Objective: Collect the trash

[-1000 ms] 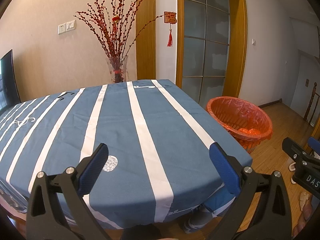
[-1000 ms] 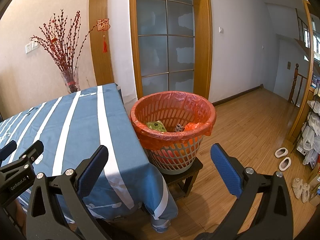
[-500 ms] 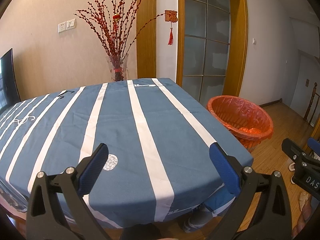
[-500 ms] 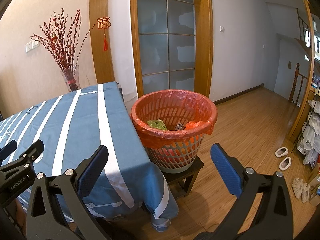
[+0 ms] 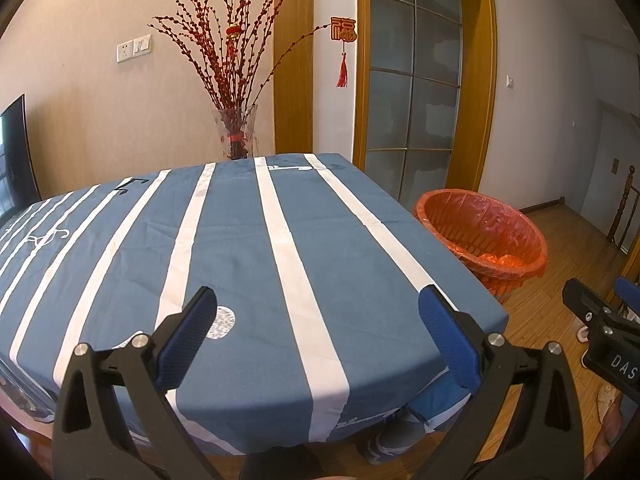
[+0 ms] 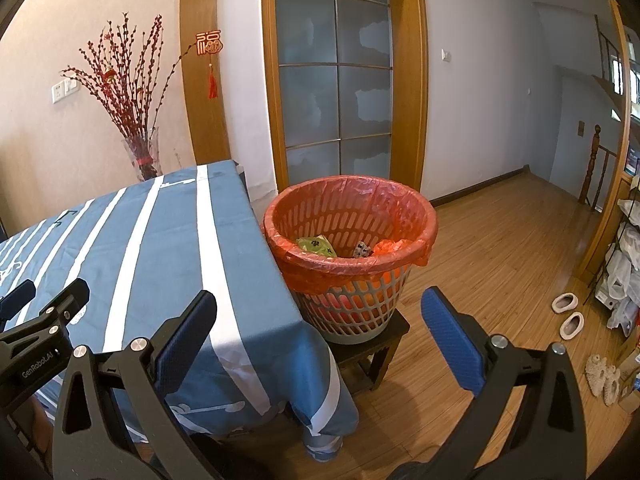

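Both grippers gape wide and carry nothing: left gripper (image 5: 316,320) hangs over the near edge of the blue, white-striped tablecloth (image 5: 240,240), right gripper (image 6: 318,320) points past the table's right corner toward the basket. Orange-lined grey plastic wastebasket (image 6: 352,256) stands on a low dark wooden stool (image 6: 380,344), just beside the table's right edge; raised so, its rim sits about level with the tabletop, handy for dropping. Inside lie a green wrapper (image 6: 316,246) and a small crumpled scrap (image 6: 362,249). No loose trash shows on the cloth, so collecting looks finished. Glass vase of red berry branches (image 5: 236,136) stands beyond the far edge.
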{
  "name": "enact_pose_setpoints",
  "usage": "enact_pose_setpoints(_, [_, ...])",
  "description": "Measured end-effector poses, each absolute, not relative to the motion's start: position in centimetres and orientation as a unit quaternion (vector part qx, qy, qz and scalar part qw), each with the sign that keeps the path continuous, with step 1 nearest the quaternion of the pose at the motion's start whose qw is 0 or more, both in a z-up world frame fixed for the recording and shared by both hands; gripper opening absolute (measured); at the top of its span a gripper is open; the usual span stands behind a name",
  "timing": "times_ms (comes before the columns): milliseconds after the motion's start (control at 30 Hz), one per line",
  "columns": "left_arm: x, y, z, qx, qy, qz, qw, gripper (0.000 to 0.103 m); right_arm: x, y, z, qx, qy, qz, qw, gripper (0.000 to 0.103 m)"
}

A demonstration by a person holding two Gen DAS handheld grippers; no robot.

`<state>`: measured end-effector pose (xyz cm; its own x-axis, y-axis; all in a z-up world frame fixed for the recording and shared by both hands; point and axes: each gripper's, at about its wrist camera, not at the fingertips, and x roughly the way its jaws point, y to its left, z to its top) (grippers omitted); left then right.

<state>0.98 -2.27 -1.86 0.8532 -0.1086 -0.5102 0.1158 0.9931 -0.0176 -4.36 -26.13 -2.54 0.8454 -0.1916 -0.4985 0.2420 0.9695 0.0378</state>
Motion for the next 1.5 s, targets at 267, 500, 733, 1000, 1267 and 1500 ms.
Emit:
enact_pose_setpoints(267, [0.94,-2.30,-1.92,0.007,0.266,-0.058,0.962,0.099,-4.18,-26.34,-2.58,0.050,0.258,-0.111,0.959,0.101])
enact_pose_setpoints(500, [0.99,-2.29,-2.03,0.007,0.267,-0.055,0.962,0.099,-4.19,-26.29,-2.59,0.051,0.259,-0.110,0.958,0.101])
enact_pose_setpoints(733, [1.05,-2.32,-2.06,0.009,0.268,-0.052,0.962,0.099,-4.17,-26.39,-2.77,0.052,0.261,-0.108,0.958,0.101])
enact_pose_setpoints(1000, [1.10,-2.25,-2.03,0.009,0.269,-0.050,0.962,0.099,-4.16,-26.36,-2.76,0.052,0.261,-0.108,0.958,0.101])
enact_pose_setpoints(1267, [1.19,-2.15,-1.99,0.010,0.267,-0.047,0.962,0.099,-4.19,-26.15,-2.92,0.053,0.263,-0.107,0.957,0.101])
enact_pose_setpoints(1500, [1.21,-2.16,-1.98,0.011,0.271,-0.047,0.961,0.099,-4.25,-26.03,-2.99,0.053,0.264,-0.106,0.957,0.101])
